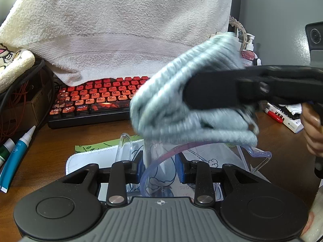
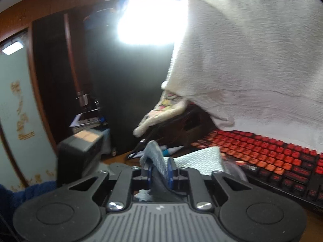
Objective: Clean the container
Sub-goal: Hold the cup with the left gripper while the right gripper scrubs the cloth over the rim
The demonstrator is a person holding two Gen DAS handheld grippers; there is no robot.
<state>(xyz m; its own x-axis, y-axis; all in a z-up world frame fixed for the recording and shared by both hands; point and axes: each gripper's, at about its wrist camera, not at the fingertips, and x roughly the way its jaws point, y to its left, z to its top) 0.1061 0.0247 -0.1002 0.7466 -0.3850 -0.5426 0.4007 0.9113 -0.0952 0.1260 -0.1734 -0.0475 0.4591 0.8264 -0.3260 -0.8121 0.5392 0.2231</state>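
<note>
Clear printed container (image 1: 159, 167) upright; grey cloth (image 1: 181, 104) above.

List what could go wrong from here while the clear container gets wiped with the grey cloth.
1. The left gripper pinches only the thin clear container wall; a hard wipe might twist it loose.
2. The grey cloth is bunched in the right gripper, so part could slip free.
3. The keyboard lies just behind; a wide swipe might brush its keys.

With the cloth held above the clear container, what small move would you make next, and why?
Probably lower the right gripper so the grey cloth enters the container. The left gripper already clamps its wall, and the cloth hangs just above the rim, not yet inside.
</note>
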